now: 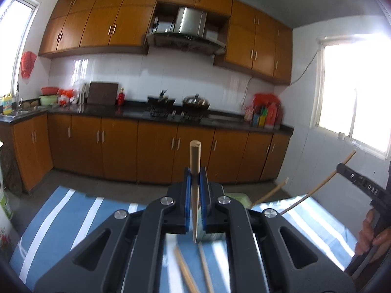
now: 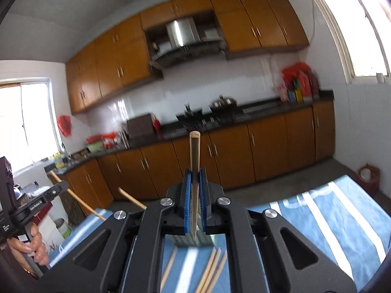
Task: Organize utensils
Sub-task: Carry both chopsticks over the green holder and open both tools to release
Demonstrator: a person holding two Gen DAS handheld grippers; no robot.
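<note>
A blue-and-white striped tablecloth (image 1: 61, 219) covers the table, with loose wooden chopsticks (image 2: 212, 268) lying on it beside a pale green holder (image 2: 195, 240). Above it, the left gripper (image 1: 195, 178) is clamped on one chopstick (image 1: 195, 156), thick end up, and the right gripper (image 2: 195, 178) pinches another chopstick (image 2: 194, 146) the same way. This looks like the carrying step; next, each tip must be lined up over the holder before letting go.
</note>
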